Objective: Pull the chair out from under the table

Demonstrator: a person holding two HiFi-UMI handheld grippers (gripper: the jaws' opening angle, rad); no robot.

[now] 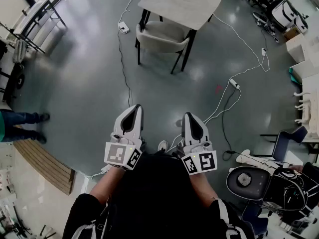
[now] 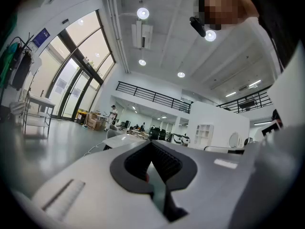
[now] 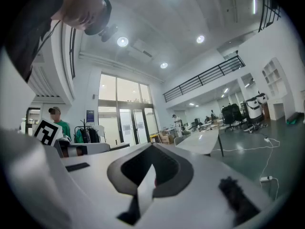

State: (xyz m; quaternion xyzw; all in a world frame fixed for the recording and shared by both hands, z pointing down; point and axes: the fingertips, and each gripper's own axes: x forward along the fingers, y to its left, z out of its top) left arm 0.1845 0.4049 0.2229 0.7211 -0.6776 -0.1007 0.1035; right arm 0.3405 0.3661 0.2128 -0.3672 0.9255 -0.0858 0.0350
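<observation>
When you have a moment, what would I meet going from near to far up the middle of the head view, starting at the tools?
Left tool and right tool side by side → grey floor → beige chair → table.

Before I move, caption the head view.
Jaws shut and empty, left gripper and right gripper face the chair tucked under the table.

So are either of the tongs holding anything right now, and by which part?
Nothing is held. Left tongs and right tongs are both shut and empty, well short of the chair.
</observation>
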